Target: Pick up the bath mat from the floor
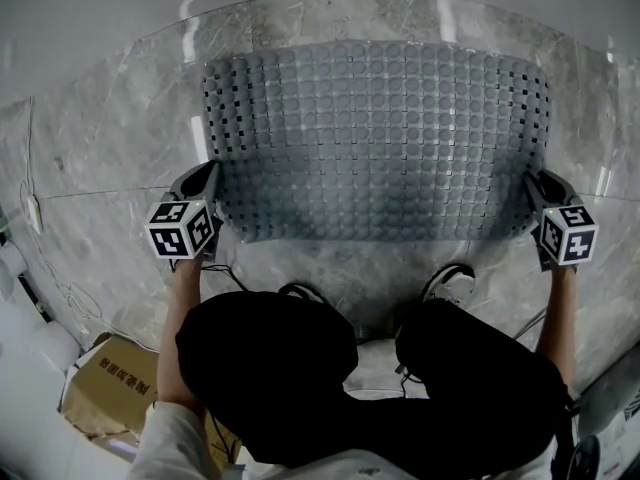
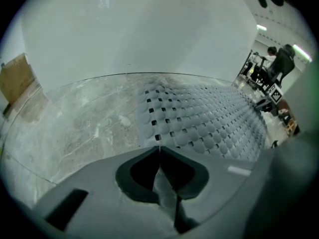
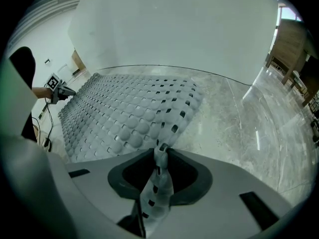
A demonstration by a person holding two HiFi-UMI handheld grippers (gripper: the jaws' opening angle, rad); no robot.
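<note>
Head view: near corners of bath mat (image 1: 380, 138) hidden behind left tool (image 1: 203, 180) and right tool (image 1: 540, 186). Person's dark knees (image 1: 270, 368) cover floor (image 1: 100, 148) beneath; shoes (image 1: 450, 283) only partly showing. Cardboard box (image 1: 110, 378) cut off by arm and frame edge, print too small to read.

Left gripper view: pinched mat edge vanishes inside tool body; figures (image 2: 279, 63) far right tiny, unclear.

Right gripper view: wooden furniture (image 3: 291, 49) cut off at right edge.
</note>
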